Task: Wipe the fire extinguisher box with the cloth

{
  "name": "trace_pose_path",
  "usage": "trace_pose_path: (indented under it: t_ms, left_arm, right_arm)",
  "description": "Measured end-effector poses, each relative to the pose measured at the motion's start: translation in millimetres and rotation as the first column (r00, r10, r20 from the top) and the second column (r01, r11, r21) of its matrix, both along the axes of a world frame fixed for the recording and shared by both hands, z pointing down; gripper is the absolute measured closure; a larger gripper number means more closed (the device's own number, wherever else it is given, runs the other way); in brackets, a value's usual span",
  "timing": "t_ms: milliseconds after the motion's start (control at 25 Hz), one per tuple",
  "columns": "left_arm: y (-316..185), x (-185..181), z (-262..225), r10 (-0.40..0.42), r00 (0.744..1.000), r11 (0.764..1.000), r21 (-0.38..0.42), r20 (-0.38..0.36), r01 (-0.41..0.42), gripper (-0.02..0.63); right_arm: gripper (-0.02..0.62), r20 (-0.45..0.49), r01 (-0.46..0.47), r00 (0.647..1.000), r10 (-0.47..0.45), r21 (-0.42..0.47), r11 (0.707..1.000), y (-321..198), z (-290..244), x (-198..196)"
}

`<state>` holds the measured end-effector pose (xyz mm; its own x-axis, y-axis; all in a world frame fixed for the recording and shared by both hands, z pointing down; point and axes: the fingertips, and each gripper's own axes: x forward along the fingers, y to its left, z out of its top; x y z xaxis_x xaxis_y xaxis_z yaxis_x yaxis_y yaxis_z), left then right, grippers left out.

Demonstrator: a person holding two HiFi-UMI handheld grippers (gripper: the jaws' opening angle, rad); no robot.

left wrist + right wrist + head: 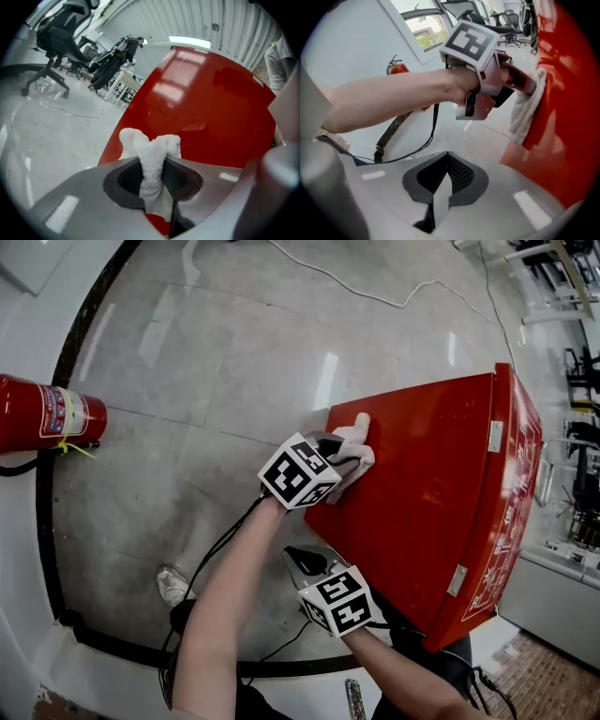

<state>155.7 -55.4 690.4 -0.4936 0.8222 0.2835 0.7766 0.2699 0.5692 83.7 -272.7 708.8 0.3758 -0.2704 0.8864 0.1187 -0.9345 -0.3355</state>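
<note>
Since the cloth (151, 159) is soft, light terry that bunches easily, a pinch on a fold mid-wad suits it. That's what your left gripper (154, 177) has: jaws clamped on the fold, loose ends leading, pressed to the fire extinguisher box (441, 493) near the left corner of its glossy red panel. The panel looks stiff and slick, so expect easy sliding. Your left forearm reaches forward, angled into the panel. Your right gripper (440, 187) is closed on nothing, just off the box's lower edge.
</note>
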Motion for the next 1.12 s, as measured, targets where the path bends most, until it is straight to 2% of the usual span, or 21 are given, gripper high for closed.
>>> trace_pose_path:
  t_ms: [160,320,400,480,640,760,920,1120]
  left_arm:
    - [5,8,72,-0.040,0.999,0.995,0.087,0.011,0.039,0.506]
    - [4,-3,144,0.015,1.000,0.978,0.206,-0.013,-0.012,0.506]
    - [5,-5,159,0.040,0.999,0.973,0.226,-0.017,-0.036,0.506]
    - [8,2,153,0.046,0.999,0.977,0.209,-0.020,-0.040,0.506]
    - [26,21,80,0.014,1.000,0.999,0.049,-0.004,-0.013,0.508]
    - [36,32,1,0.057,0.997,0.995,-0.083,-0.046,-0.061,0.508]
    - [44,41,-104,0.105,0.987,0.964,-0.233,-0.124,-0.131,0.508]
    - [42,43,-219,0.098,0.982,0.889,-0.428,-0.164,-0.160,0.508]
  right_arm:
    - [0.572,-0.007,-0.017,1.000,0.017,-0.042,0.999,11,23,14]
    - [0.572,0.012,-0.046,0.999,0.047,-0.059,0.997,19,41,23]
    - [0.572,0.013,-0.064,0.998,0.065,-0.062,0.996,23,45,30]
    - [0.572,0.009,-0.077,0.997,0.077,-0.064,0.995,27,45,38]
    - [0.572,0.027,-0.096,0.995,0.098,-0.054,0.994,25,38,40]
    - [0.572,0.044,-0.090,0.995,0.092,-0.046,0.995,15,28,38]
    - [0.572,0.056,-0.095,0.994,0.097,-0.031,0.995,6,11,38]
    - [0.572,0.043,-0.082,0.996,0.082,-0.004,0.997,-7,-11,41]
